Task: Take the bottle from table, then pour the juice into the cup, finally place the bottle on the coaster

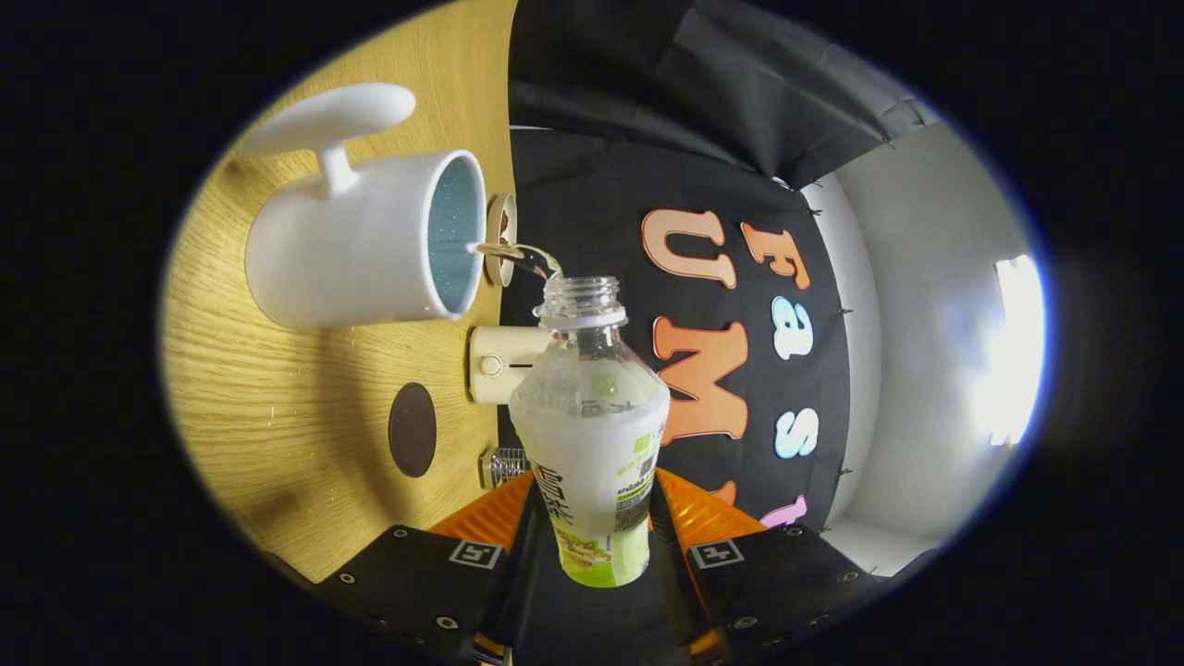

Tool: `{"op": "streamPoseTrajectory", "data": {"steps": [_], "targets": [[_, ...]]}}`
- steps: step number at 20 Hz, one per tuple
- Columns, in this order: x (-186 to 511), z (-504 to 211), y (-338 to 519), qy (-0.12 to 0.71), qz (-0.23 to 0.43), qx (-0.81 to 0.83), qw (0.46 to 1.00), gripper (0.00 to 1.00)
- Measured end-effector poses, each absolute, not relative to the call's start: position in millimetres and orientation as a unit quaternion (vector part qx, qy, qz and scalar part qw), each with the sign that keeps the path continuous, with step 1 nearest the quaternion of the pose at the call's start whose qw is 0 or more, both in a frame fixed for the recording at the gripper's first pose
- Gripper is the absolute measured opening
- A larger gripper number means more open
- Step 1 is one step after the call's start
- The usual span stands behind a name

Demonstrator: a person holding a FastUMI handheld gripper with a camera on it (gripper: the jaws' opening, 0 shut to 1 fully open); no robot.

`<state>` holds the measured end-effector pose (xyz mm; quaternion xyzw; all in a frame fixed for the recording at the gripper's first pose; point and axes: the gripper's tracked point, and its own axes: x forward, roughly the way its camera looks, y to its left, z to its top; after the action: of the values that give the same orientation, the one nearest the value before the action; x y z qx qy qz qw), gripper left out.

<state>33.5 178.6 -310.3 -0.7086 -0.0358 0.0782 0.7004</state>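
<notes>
Gripper (597, 532) pinches the bottle (592, 435) — tipped sideways, its mouth toward the cup (361, 245).

A bright lamp (1013, 347) glares off the far white wall — washed out; the wooden table (277, 444) is warmly lit, soft shadows, heavy fisheye bending at edges.

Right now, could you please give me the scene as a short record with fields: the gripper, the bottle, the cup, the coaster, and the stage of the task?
gripper: gripper shut on bottle, both fingers pressing its lower body
bottle: bottle uncapped, tipped with its mouth toward the cup
juice: thin stream running from the bottle mouth into the cup
cup: white cup with handle, on the wooden table
coaster: dark round coaster on the table beside the cup, nothing on it
stage: pouring; bottle not yet placed on coaster
</notes>
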Motion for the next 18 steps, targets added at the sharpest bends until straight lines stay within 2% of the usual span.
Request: {"op": "streamPoseTrajectory", "data": {"steps": [18], "targets": [[44,-301,176,-0.059,0.071,-0.733,0.674,0.59]]}}
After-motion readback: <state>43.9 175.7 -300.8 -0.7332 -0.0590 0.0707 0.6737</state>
